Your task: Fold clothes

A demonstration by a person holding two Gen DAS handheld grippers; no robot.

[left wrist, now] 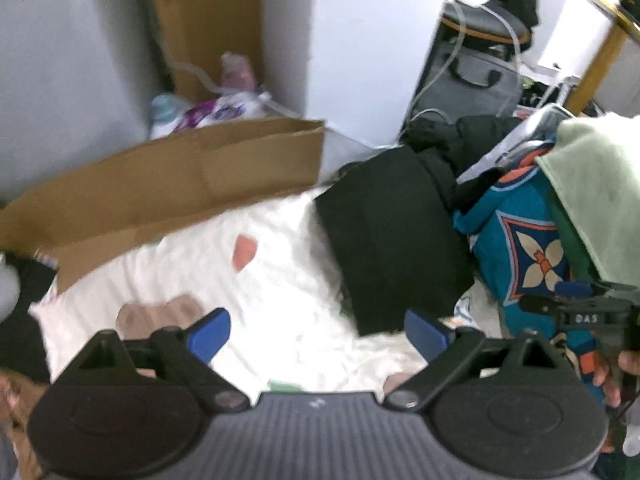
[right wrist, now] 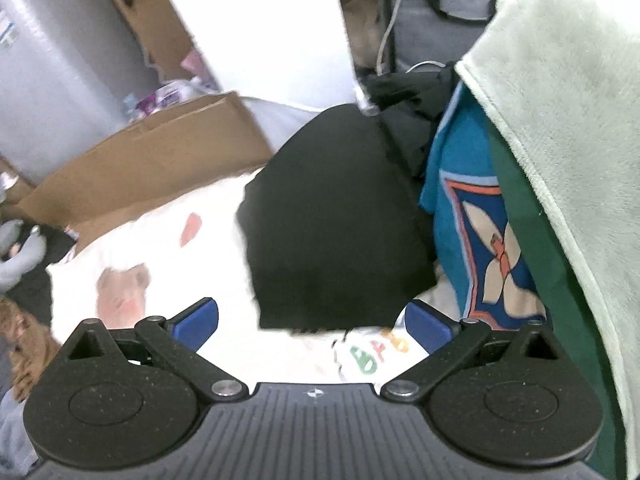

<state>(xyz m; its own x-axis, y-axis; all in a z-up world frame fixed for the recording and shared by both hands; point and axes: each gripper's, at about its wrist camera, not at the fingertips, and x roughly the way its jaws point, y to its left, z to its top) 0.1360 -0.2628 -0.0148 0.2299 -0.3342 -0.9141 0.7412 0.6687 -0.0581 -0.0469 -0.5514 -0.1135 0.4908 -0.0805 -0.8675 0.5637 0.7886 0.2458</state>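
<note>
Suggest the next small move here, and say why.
Probably reach toward the unfolded pile at the right. Both the left gripper and right gripper are open and empty, and the black garment already lies folded on the white sheet.

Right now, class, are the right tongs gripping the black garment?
No: the right tongs stand open and empty above the black garment.

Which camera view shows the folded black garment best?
The right wrist view: the black garment fills the centre, with all its edges visible on the white sheet. The left wrist view shows it smaller and off-centre.
</note>
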